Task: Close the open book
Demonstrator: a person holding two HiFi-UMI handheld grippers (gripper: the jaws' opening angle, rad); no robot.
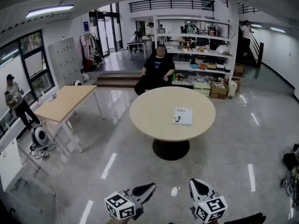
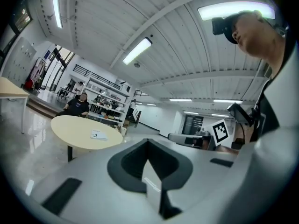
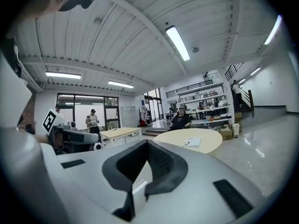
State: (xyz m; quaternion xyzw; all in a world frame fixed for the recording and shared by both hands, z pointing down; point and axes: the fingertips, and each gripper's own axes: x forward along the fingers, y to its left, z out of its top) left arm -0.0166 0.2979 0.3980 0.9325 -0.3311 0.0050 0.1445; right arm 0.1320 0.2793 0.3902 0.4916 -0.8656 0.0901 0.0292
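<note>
Well away from both grippers, one book (image 1: pixel 182 116) lies flat on the right half of the round desk (image 1: pixel 152 111). It shows a single pale cover facing up, and nothing else sits on that desk. The left hand-held gripper (image 2: pixel 148 142) has its two jaws brought together at the tips with nothing between them. The right hand-held gripper (image 3: pixel 147 143) is likewise closed and empty. Both are held side by side over the shiny floor (image 1: pixel 224 153), pointing toward the desk. Behind the desk stands one shelving unit (image 1: pixel 196 54) crowded with small goods I cannot sort out. At its foot is a cardboard box (image 1: pixel 218 91) whose contents are too small to tell. One person sits just behind the round desk (image 1: pixel 159 69), and a second desk, rectangular (image 1: pixel 65 101), stands bare to the left.
</note>
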